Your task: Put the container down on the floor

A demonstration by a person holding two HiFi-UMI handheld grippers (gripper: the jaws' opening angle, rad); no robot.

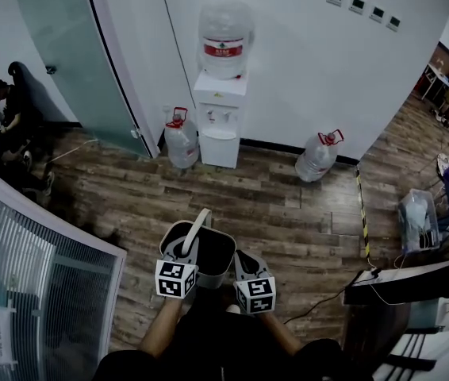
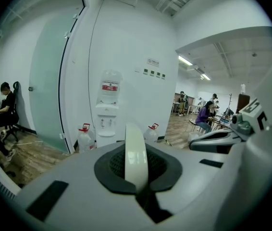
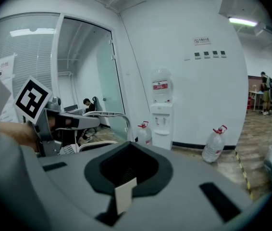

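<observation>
Head view: a dark grey plastic container [image 1: 212, 254] with a pale hoop handle [image 1: 200, 227] is held at lower centre, above the brown wooden plank floor [image 1: 288, 205], between the left gripper [image 1: 188, 251] and the right gripper [image 1: 241, 260].

Left gripper view: the jaws are clamped on the handle at lower centre.

Right gripper view: the jaws are pinched together on the container's thin pale edge [image 3: 125, 192], at lower centre.

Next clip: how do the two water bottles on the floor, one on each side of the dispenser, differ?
The left bottle sits right beside the water dispenser, while the right bottle is well apart from it, along the wall. The left bottle looks upright. The right bottle appears to lean, though the wide lens may exaggerate that. Both are clear, with red caps and handles, on the wooden floor.
</observation>
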